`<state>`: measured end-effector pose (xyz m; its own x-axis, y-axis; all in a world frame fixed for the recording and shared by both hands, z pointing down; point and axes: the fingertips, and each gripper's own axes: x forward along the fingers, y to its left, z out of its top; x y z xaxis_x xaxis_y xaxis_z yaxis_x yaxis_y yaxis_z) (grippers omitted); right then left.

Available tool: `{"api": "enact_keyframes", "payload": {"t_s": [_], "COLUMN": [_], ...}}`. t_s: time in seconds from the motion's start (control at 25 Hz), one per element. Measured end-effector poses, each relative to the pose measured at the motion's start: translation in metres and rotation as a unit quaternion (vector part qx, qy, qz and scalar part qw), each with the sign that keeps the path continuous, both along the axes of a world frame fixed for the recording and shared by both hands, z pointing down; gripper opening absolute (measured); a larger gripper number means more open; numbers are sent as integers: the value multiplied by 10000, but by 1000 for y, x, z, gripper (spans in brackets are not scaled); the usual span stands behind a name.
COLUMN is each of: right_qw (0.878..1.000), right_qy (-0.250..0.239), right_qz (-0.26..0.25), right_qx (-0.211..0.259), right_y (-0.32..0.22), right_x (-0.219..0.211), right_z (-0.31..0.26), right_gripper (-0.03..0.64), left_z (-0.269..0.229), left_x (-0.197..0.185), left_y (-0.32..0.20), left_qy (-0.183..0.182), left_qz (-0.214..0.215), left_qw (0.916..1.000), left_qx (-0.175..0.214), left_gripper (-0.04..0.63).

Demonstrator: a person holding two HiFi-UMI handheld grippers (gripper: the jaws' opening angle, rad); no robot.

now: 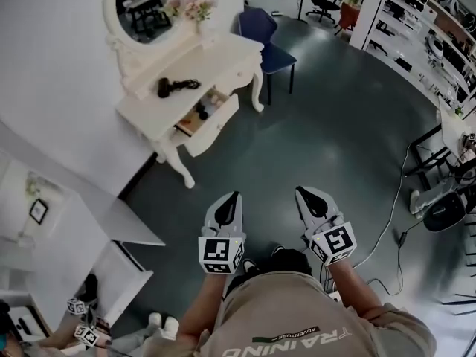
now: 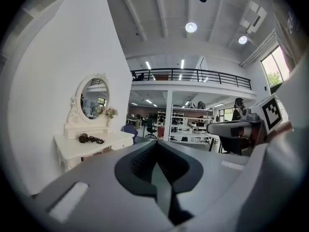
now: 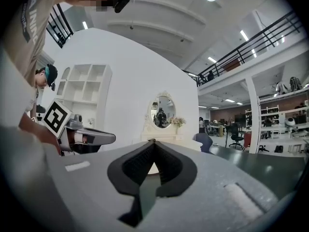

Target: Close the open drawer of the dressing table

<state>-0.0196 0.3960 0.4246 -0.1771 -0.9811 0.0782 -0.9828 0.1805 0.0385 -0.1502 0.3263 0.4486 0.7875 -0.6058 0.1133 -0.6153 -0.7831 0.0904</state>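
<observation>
The white dressing table (image 1: 223,54) stands against the wall at upper left, with an oval mirror (image 1: 147,2) on top. Its drawer (image 1: 210,123) is pulled out toward the room, with small items inside. A black hair dryer (image 1: 175,86) lies on the tabletop. My left gripper (image 1: 235,195) and right gripper (image 1: 300,191) hang side by side in front of my body, well short of the table; both are shut with nothing in them. In the left gripper view the table (image 2: 91,146) sits far left beyond the left gripper (image 2: 155,144). The right gripper (image 3: 152,142) points at the mirror (image 3: 163,111).
A blue chair (image 1: 262,39) stands just right of the table. A white shelf unit (image 1: 85,251) is at lower left, with another person holding grippers beside it. Cables (image 1: 394,222), desks and shelving line the right side. Dark floor lies between me and the table.
</observation>
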Motion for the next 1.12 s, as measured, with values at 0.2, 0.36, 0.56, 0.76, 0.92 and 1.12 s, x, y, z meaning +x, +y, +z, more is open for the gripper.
{"api": "enact_keyframes", "payload": {"t_s": [0.2,0.36,0.56,0.76,0.92,1.12], "right_qw": [9998,9992,9989,9990,9984,9967], "right_qy": [-6,-37,-189,-188,-247,-336], "right_qz": [4,-82,-215,-390,-492,-727], "right_qx": [-196,-385,-362,-122,-89,-165], "right_y": [-5,-28,-69,-116,-146,-172], "right_x": [7,19,42,71,96,112], "right_z": [5,20,21,15,23,32], "right_gripper": [2,2,2,2,2,2], "left_z": [14,24,22,3,5,15], "left_x": [4,19,43,69,89,103], "left_y": [-12,-37,-76,-111,-135,-152], "left_qy": [-37,-117,-278,-517,-558,-607], "left_qz": [-14,10,-40,-103,-251,-415], "left_qw": [9997,9992,9988,9986,9981,9969], "left_qx": [-242,-375,-393,-85,-85,-266], "left_gripper": [18,18,18,18,18,18]}}
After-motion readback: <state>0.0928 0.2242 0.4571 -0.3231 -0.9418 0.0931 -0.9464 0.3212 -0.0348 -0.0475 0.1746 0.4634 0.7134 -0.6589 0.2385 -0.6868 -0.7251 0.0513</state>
